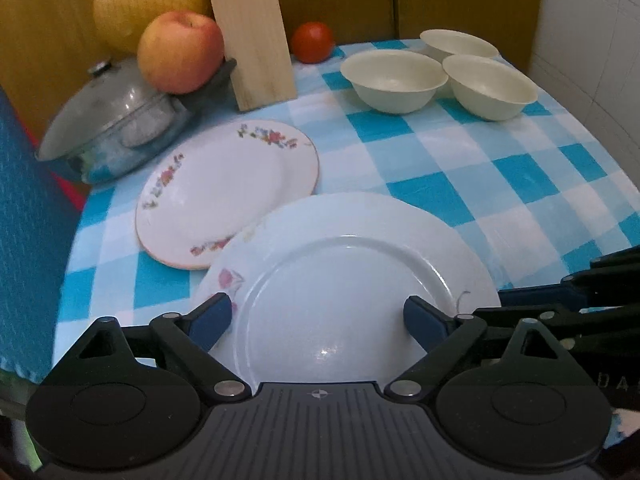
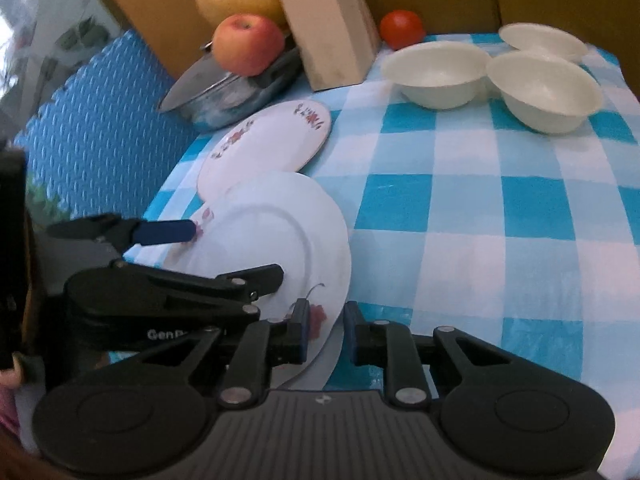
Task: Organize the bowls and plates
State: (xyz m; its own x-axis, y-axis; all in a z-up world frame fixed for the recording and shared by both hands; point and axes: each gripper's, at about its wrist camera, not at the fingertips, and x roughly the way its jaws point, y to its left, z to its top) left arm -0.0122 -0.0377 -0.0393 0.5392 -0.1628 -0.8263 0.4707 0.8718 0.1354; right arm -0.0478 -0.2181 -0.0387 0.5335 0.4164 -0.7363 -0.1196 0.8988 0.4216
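A plain white plate [image 1: 348, 280] [image 2: 272, 232] lies at the near left of the checked table, its far edge resting on a floral plate [image 1: 228, 188] [image 2: 268, 140]. My left gripper [image 1: 318, 316] [image 2: 236, 252] is open wide just above the white plate, holding nothing. My right gripper [image 2: 326, 330] has its blue pads close together on the white plate's near rim. Its fingers [image 1: 592, 280] show at the right edge of the left wrist view. Three cream bowls [image 1: 394, 80] [image 1: 490, 86] [image 1: 460, 42] stand clustered at the back right, also in the right wrist view [image 2: 436, 72].
At the back left a lidded metal pot [image 1: 120, 128] carries an apple [image 1: 180, 52], with a netted yellow fruit [image 1: 148, 0] behind. A wooden block [image 1: 256, 40] leans there and a tomato [image 1: 312, 42] sits beside it. A blue foam mat [image 1: 24, 220] borders the table's left edge.
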